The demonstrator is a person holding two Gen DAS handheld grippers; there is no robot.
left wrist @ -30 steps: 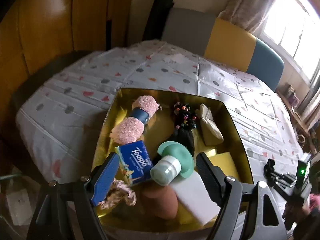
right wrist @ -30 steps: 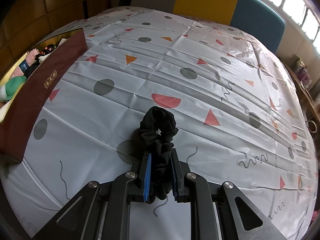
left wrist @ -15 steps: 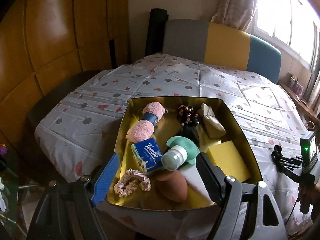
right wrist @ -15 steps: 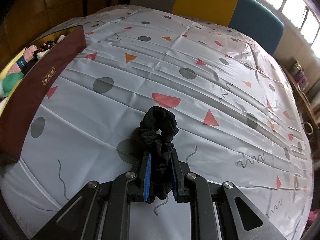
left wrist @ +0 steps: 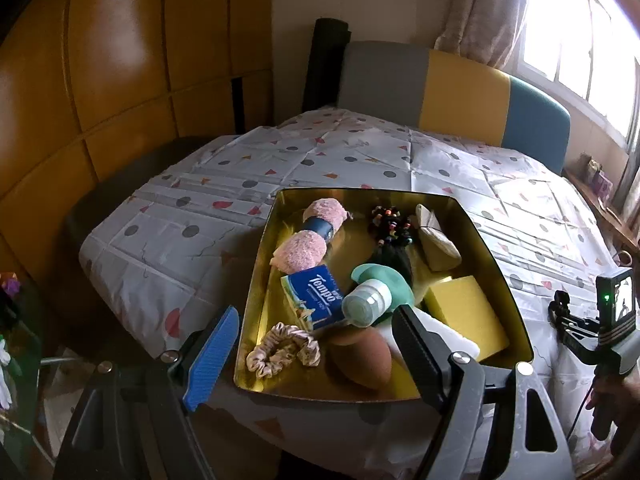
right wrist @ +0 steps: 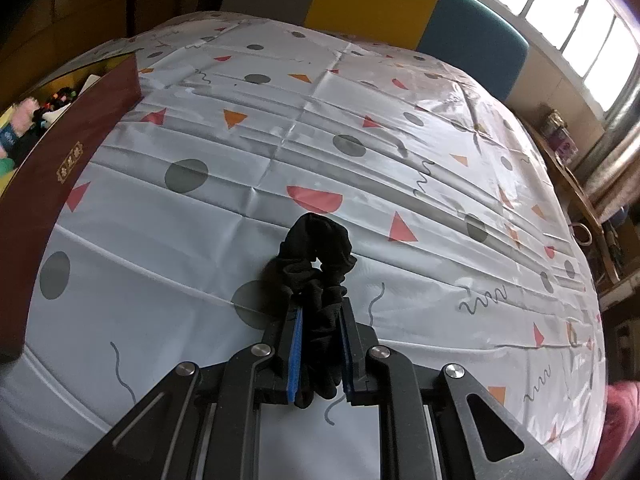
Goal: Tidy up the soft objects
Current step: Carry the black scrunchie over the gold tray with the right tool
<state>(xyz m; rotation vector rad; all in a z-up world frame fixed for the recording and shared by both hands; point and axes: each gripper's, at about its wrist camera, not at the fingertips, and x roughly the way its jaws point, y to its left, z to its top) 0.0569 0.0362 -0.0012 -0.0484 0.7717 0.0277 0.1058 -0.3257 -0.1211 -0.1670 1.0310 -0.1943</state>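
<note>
Black scrunchie, bunched, tong-pinched

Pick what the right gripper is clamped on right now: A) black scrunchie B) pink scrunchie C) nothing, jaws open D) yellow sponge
A: in the right wrist view the right gripper has its jaws closed on the black scrunchie, whose loop sticks out past the fingertips above the tablecloth.

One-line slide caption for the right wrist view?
Right gripper shut on a black scrunchie over the patterned tablecloth.
</note>
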